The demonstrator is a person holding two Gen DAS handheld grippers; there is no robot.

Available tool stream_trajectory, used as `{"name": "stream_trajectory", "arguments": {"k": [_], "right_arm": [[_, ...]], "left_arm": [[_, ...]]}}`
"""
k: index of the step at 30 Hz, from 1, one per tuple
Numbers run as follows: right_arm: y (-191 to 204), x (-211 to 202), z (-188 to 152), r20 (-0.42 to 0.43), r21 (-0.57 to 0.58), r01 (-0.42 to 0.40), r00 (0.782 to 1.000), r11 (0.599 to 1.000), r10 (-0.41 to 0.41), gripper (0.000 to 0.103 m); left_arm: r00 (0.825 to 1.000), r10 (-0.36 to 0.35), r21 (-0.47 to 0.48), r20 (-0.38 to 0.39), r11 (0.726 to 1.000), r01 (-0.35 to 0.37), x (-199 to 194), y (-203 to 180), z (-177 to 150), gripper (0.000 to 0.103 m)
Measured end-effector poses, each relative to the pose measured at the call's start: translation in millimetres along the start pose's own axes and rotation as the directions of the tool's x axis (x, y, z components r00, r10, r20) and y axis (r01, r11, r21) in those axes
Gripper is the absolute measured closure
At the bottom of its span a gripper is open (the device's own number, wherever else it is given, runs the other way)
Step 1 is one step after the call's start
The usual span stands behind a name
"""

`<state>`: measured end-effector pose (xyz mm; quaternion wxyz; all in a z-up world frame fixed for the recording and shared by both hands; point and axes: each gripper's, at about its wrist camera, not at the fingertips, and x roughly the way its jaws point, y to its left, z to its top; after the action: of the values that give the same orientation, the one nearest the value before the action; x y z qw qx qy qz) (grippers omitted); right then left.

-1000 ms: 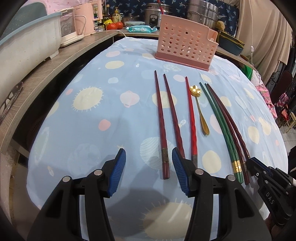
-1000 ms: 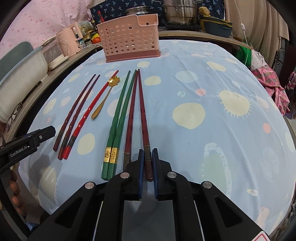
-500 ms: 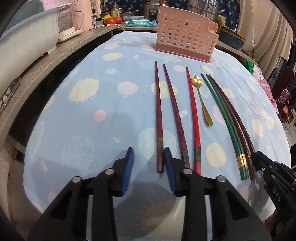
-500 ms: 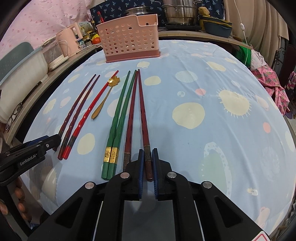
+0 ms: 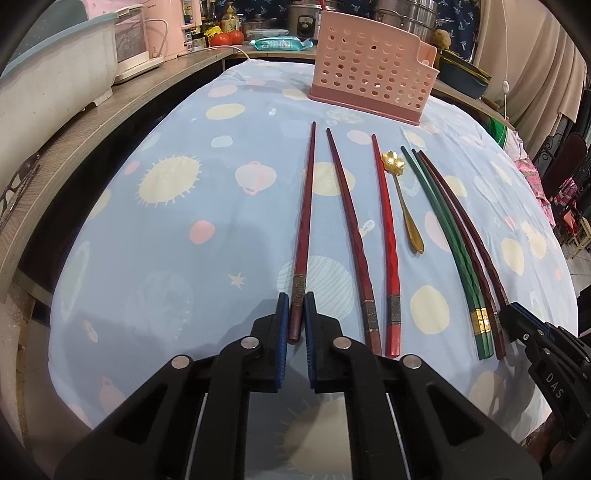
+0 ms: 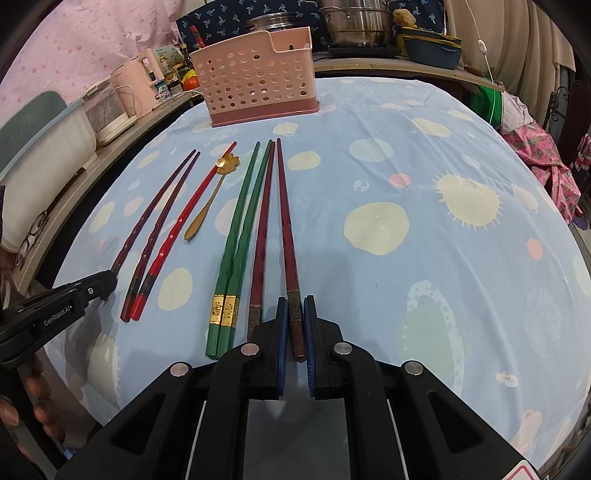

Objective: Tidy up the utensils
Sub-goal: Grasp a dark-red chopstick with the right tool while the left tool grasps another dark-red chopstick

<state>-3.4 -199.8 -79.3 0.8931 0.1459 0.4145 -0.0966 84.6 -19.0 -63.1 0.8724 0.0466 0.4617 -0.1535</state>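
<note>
Several chopsticks and a gold flower spoon [image 5: 402, 199] lie in a row on the blue spotted tablecloth [image 5: 166, 240]. My left gripper [image 5: 296, 308] is shut on the butt end of the leftmost dark red chopstick [image 5: 304, 221], which lies flat on the cloth. My right gripper [image 6: 295, 314] is shut on the butt end of the rightmost dark red chopstick [image 6: 284, 221], also flat on the cloth. Between them lie a second dark red chopstick [image 5: 351, 236], a bright red one [image 5: 388, 240], a green pair [image 6: 236, 243] and another dark red one [image 6: 262, 236]. A pink perforated utensil holder [image 5: 373, 85] stands at the far end.
A wooden counter [image 5: 92, 122] runs along the left with a white tub [image 5: 55, 77], a pink kettle [image 6: 136, 85], bottles and tomatoes. Steel pots [image 6: 354, 26] and bowls stand behind the holder. The table edge drops off at the right, next to pink cloth [image 6: 543, 155].
My left gripper moved forward and closed from wide open onto the leftmost dark red chopstick. My right gripper has stayed shut on the rightmost chopstick without moving.
</note>
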Motion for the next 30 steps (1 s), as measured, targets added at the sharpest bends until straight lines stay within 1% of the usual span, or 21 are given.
{"name": "stream_trajectory", "arguments": {"k": [12,15,19,26,30], "right_arm": [[-1.8,-19.2,15.6,0.060,0.004,-0.003,0.998,1.000,0.003,0.096],[-3.1,-27.7,24.6,0.087,0.008,-0.006,0.996,1.000,0.006,0.096],[-5.3,-43.0,42.9,0.144,0.010,-0.009,0.990,1.000,0.007,0.096],[-8.5,-71.2,83.5,0.254,0.011,-0.021,0.967,1.000,0.018,0.096],[-10.2,-84.5,112.7,0.311,0.008,-0.033,0.950,0.999,0.029,0.096]], "left_arm": [[0.999,0.012,-0.007,0.033,1.000,-0.011,-16.3,2.4,11.4,0.095],[0.998,0.012,-0.013,0.062,1.000,-0.011,-25.5,4.8,19.1,0.095],[0.994,0.011,-0.024,0.111,1.000,-0.008,-40.1,9.4,34.0,0.096],[0.976,0.005,-0.048,0.219,0.999,0.005,-69.7,17.3,70.9,0.096],[0.955,0.004,-0.049,0.296,0.999,0.011,-88.5,17.8,99.9,0.096]]}}
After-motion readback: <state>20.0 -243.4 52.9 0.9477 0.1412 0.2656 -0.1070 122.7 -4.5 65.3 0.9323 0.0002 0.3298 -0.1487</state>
